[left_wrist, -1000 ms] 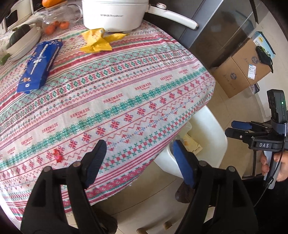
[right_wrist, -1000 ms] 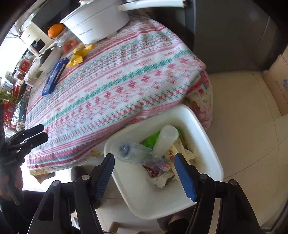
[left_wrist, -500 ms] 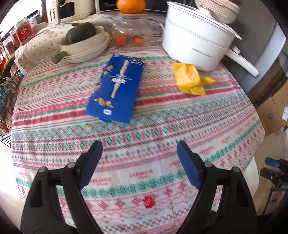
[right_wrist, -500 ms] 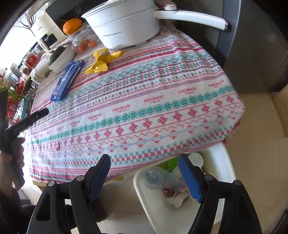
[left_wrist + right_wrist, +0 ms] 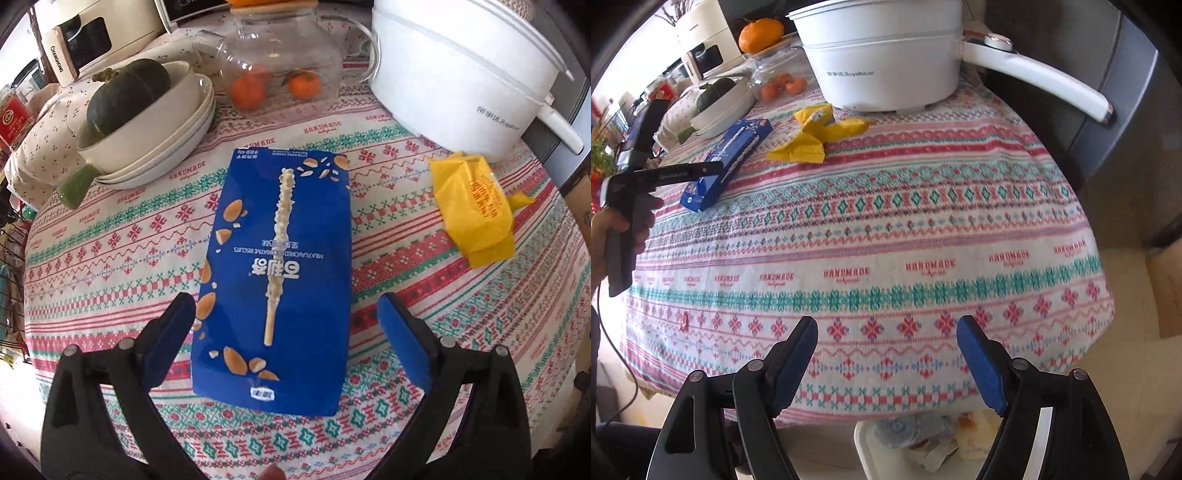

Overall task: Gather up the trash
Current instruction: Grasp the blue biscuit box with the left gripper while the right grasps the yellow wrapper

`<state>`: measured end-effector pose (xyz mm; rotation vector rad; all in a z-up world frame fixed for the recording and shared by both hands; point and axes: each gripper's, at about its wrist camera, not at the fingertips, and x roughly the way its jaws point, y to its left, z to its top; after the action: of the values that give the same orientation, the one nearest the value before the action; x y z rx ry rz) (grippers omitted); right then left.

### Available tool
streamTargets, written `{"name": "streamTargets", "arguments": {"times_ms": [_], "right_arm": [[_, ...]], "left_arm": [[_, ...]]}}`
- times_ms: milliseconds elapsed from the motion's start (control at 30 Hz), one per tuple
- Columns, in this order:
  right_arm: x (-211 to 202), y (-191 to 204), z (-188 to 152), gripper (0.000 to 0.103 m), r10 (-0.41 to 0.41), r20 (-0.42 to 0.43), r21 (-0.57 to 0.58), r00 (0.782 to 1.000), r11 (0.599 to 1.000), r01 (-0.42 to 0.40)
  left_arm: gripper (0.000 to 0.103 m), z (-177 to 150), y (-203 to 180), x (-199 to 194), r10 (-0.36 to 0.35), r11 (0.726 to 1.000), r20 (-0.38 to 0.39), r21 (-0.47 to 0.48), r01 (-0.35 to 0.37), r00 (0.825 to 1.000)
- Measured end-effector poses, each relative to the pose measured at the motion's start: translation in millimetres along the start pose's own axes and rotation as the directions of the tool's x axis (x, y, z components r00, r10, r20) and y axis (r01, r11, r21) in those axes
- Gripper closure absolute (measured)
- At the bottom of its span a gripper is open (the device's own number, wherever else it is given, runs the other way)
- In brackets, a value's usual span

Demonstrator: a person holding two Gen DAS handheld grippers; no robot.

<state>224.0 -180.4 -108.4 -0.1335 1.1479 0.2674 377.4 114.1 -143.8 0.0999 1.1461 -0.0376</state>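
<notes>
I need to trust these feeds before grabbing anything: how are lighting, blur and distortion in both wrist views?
Left wrist: sharp, evenly lit, blue biscuit box print readable; fisheye bends the table edges. Right wrist: window glare washes out the upper left, the pot is bright but legible, the trash bin sits dim under the table edge.

"HANDMADE" in red repeats across the striped tablecloth (image 5: 923, 266), w/ a small script line under each that's too tiny to read. White pot (image 5: 886, 62) reads "Royalstar" on its side. Blue biscuit box (image 5: 275, 266), print upside down from here: big white Chinese characters plus an English line, "...BISCUITS" legible. Cream appliance (image 5: 61, 61) at back: "CHANGHONG" down its edge. Yellow wrapper (image 5: 476, 206) has red print, unreadable.
</notes>
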Motion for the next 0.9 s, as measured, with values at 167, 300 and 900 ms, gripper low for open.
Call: {"name": "streamTargets", "arguments": {"times_ms": [167,300,900], "right_arm": [[11,10,17,0.023,0.01,0.028,-0.023,1.0,1.0,-0.009],[21,20,35,0.023,0.016,0.058,-0.031,0.998,0.999,-0.014],[76,70,119,0.024,-0.013,0.336,0.209,0.942,0.976,-0.061]], "left_arm": [[0.004,6,9,25,0.041,0.999,-0.046,-0.011,-0.042,0.998],[0.004,6,21,36,-0.015,0.998,-0.052,-0.063,0.012,0.999],[0.008,-67,55,-12,-0.158,0.96,0.057,-0.224,0.167,0.986]]}}
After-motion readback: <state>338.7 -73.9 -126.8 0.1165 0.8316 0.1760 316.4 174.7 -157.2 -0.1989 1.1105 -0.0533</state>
